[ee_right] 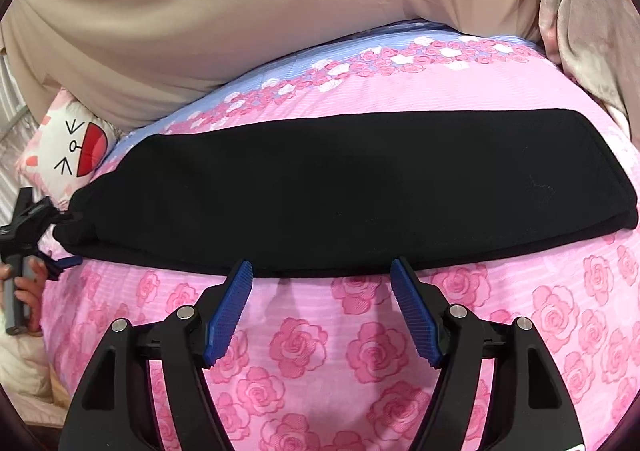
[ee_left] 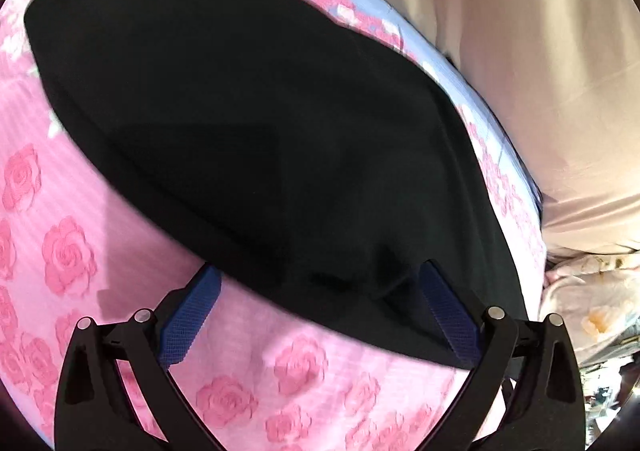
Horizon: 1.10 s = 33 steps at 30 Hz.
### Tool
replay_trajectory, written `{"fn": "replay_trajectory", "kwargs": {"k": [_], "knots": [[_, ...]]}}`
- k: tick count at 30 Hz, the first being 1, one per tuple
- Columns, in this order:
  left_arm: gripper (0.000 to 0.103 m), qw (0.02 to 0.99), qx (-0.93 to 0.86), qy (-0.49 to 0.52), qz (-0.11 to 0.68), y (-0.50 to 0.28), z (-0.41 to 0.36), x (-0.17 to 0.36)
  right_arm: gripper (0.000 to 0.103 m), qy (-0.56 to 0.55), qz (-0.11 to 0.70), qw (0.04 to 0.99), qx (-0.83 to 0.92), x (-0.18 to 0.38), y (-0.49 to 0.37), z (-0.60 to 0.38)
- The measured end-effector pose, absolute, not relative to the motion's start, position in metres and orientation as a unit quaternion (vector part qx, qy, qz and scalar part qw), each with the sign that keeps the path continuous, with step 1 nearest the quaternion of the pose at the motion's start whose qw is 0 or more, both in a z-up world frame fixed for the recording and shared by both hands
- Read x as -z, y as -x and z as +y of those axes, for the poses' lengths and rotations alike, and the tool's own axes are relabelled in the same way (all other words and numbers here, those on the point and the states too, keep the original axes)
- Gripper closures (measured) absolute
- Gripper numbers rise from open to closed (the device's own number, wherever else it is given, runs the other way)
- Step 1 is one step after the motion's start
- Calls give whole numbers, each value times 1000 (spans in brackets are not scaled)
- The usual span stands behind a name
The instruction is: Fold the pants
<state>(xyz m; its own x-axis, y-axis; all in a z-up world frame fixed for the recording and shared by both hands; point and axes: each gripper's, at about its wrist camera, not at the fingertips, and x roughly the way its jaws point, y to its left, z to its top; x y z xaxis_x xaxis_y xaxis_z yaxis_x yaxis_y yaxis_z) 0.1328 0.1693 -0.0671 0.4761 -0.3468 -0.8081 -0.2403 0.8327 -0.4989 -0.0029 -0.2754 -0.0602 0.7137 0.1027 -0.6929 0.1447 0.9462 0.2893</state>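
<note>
The black pants [ee_right: 340,187] lie folded lengthwise into a long dark band across the bed's pink rose-print bedspread [ee_right: 360,351], and everything else is easiest placed against them.

The right tool [ee_right: 322,267] stands at the middle of their near edge, its blue pads spread apart with bare bedspread between them; the tips just reach the hem without pinching cloth.

The left tool [ee_left: 318,271] is at one end of the pants, its pads wide apart and straddling a rumpled corner of the black fabric, which lies loose between them, not squeezed. From the right-hand camera that same tool [ee_right: 60,251] shows at the pants' left end, with the person's hand [ee_right: 28,279] on its grip.

Beyond the far edge of the pants runs a blue strip of the bedspread, then a beige sheet [ee_right: 260,11]. A cartoon-face pillow [ee_right: 72,147] sits just past their left end.
</note>
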Motion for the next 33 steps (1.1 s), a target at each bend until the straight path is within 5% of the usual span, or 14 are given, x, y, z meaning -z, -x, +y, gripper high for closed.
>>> {"fn": "replay_trajectory", "kwargs": {"k": [1,2,12,18,19,23,24,33], "knots": [[28,812,20,273,515,-136,168,66,33,-166,377,911,11,60,4,-276],[29,811,16,269,520,-137,167,66,33,-169,375,912,11,59,6,-277],[24,737,95,400,536,-108,170,69,33,-220,364,905,19,63,15,-293],[25,760,107,384,514,-120,153,53,33,-211,365,906,17,63,13,-289],[29,761,106,383,513,-125,152,56,33,-212,365,906,18,63,13,-289],[83,750,77,374,539,-147,149,82,33,-228,353,907,30,61,19,-300],[87,756,71,364,540,-146,149,81,33,-230,347,908,41,60,22,-305],[96,778,76,283,555,-127,131,72,33,-278,302,882,231,43,60,-426]]}}
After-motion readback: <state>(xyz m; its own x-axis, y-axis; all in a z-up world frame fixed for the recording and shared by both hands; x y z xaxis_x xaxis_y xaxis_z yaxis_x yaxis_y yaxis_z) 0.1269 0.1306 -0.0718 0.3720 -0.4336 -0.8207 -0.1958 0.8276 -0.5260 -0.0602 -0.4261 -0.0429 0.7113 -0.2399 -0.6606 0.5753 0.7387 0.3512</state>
